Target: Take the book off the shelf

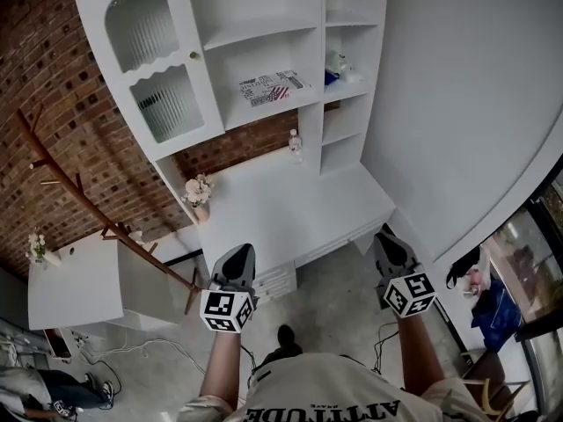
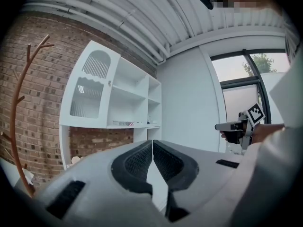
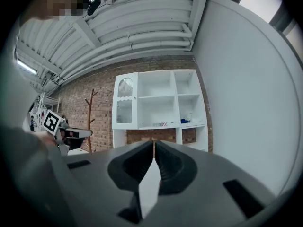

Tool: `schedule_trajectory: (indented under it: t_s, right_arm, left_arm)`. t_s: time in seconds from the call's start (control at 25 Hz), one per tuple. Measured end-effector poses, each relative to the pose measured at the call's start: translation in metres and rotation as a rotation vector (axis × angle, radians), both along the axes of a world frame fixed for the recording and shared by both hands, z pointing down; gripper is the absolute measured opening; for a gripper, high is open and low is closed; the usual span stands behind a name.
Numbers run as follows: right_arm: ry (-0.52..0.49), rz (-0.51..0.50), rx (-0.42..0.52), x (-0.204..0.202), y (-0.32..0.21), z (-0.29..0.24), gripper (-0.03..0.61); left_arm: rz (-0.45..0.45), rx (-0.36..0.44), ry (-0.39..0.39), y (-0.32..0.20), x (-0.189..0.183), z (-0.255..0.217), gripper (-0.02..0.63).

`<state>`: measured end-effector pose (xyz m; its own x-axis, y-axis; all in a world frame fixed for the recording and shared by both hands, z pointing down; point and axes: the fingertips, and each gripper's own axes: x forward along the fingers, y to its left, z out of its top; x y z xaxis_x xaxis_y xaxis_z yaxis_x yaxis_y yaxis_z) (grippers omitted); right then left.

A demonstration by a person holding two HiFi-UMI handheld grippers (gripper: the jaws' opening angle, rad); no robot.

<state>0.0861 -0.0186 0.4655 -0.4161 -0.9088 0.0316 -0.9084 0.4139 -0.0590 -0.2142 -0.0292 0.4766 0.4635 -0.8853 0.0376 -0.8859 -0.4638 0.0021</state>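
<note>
The book (image 1: 271,87), flat with a printed cover, lies on the middle shelf of the white shelf unit (image 1: 264,38) on the brick wall. It also shows small in the left gripper view as the book (image 2: 124,123) and in the right gripper view as the book (image 3: 161,125). My left gripper (image 1: 237,253) and right gripper (image 1: 388,236) are held level, well short of the unit, above the floor before the desk. The left gripper (image 2: 152,144) is shut on nothing. The right gripper (image 3: 154,145) is likewise shut and empty.
A white desk top (image 1: 290,209) juts out below the shelves, bearing a flower vase (image 1: 199,192) and a small bottle (image 1: 295,143). A blue item (image 1: 331,77) sits on the right shelf. A wooden coat stand (image 1: 88,205) and a low white table (image 1: 75,284) stand left.
</note>
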Motion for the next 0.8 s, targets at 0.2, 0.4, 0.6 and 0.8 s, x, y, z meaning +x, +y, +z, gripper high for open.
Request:
schedule_trajectory:
  t_s: [0.2,0.4,0.6,0.8]
  right_arm:
    - [0.001,0.022,-0.015,-0.023,-0.034,-0.002,0.032]
    - [0.007,0.054,-0.029,-0.042,-0.065,0.0,0.032]
    - [0.027,0.083,-0.046,-0.058,-0.091,0.003,0.032]
    - [0.04,0.114,-0.048,-0.068,-0.113,0.004,0.032]
  left_arm:
    - [0.03,-0.002,-0.014,-0.039,-0.019,-0.004,0.026]
    - [0.063,-0.01,-0.017,-0.078,-0.037,-0.002,0.026]
    - [0.096,-0.014,-0.011,-0.115,-0.05,0.001,0.026]
    - [0.134,-0.015,-0.008,-0.144,-0.057,0.004,0.028]
